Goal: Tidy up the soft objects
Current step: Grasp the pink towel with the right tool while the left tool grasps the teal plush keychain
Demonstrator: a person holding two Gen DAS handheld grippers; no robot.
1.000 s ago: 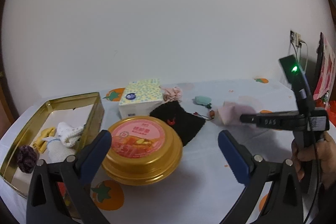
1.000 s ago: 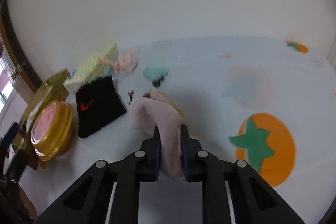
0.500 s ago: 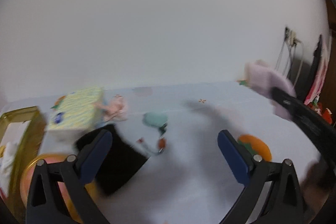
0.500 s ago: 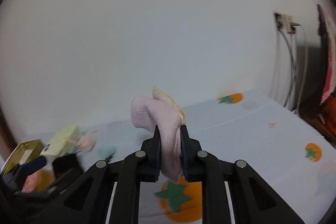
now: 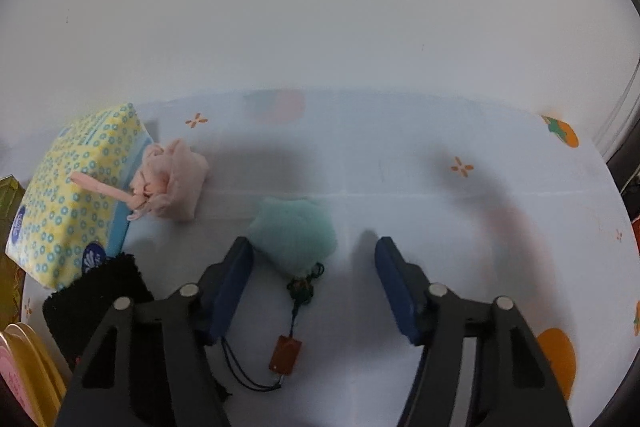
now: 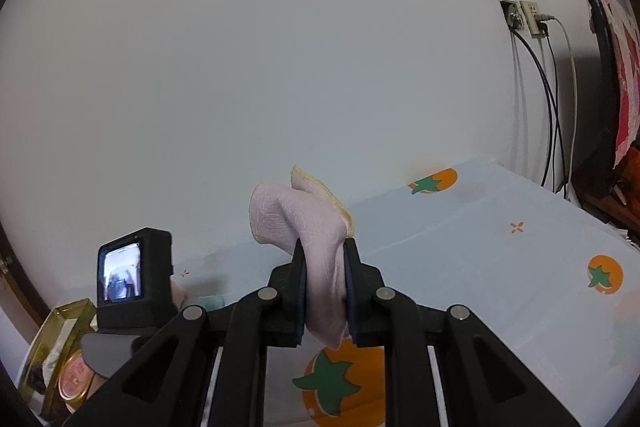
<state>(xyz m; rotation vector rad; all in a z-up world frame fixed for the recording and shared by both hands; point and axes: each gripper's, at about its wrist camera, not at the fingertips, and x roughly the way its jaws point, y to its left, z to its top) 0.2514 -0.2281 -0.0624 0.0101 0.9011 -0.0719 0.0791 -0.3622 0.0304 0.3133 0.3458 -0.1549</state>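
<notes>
Teal plush [image 5: 294,241] between closing left claw [image 5: 314,279]

A: The desk [image 5: 400,155] wears a pale blue cloth printed with orange persimmons, green-leafed, and small orange crosses. A mint-green plush pouch [image 5: 294,233] trails a dark green cord to a rust-brown tag [image 5: 285,354].

B: The tissue pack [image 5: 76,187] is yellow, dotted with blue-green rings, 1 side blue. Beside it, a pale pink plush [image 5: 176,183]; below, a black fleecy cloth [image 5: 96,295].

A: The pads of the left claw [image 5: 314,291] are dark blue.

B: The black right claw [image 6: 324,287] shows a lilac cloth [image 6: 300,223], embossed, edged in yellow. The tin [image 6: 44,351] is gold.
</notes>
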